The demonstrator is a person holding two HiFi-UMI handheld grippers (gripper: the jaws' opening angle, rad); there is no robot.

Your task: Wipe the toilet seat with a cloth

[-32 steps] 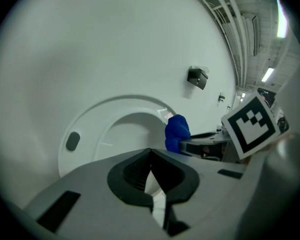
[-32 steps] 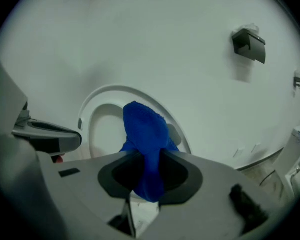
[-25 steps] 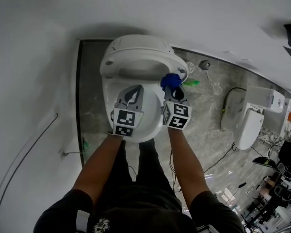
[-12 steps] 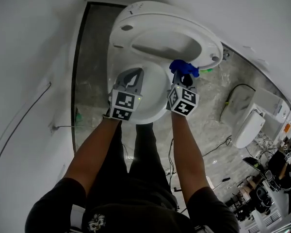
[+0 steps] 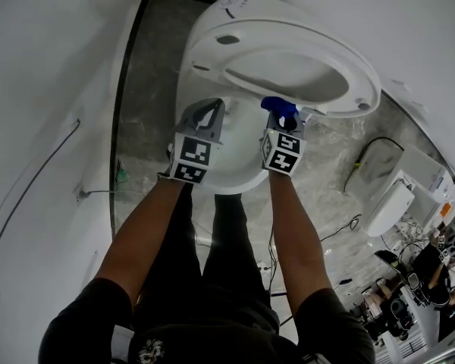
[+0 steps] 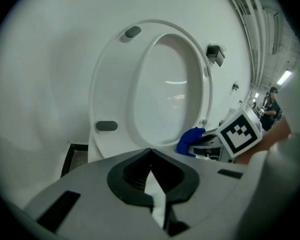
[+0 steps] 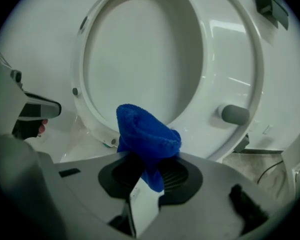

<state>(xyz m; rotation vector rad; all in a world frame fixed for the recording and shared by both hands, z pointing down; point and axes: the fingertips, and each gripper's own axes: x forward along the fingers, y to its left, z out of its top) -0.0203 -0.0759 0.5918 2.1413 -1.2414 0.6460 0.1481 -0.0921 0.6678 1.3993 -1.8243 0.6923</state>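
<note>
Looking down in the head view, the left tongs (image 5: pixel 206 112) and the right tongs (image 5: pixel 283 120) hang side by side over the white toilet bowl (image 5: pixel 235 169). The toilet seat (image 5: pixel 349 70) stands raised just beyond their tips. A blue cloth (image 5: pixel 279 108) sticks out of the right tongs, close under the seat's lower edge. To the right of the right tongs, well apart, a second toilet (image 5: pixel 390 203) sits on the marbled floor (image 5: pixel 136 127) among loose cables (image 5: pixel 341 230). A thin wire (image 5: pixel 30 196) runs along the wall to the left of the left tongs.

From the left gripper view, the left tongs' jaws are together with nothing between them. The seat's underside fills the space ahead, a grey bumper (image 6: pixel 106 126) on its ring. The right tongs and the cloth show to the right, and a person (image 6: pixel 272 101) stands far off beyond them.

From the right gripper view, the right tongs are clamped on the cloth, which bunches up ahead of the jaws. It hides part of the seat's lower rim, and whether it touches the rim cannot be told. Another grey bumper (image 7: pixel 235 114) sits to the right of the cloth.
</note>
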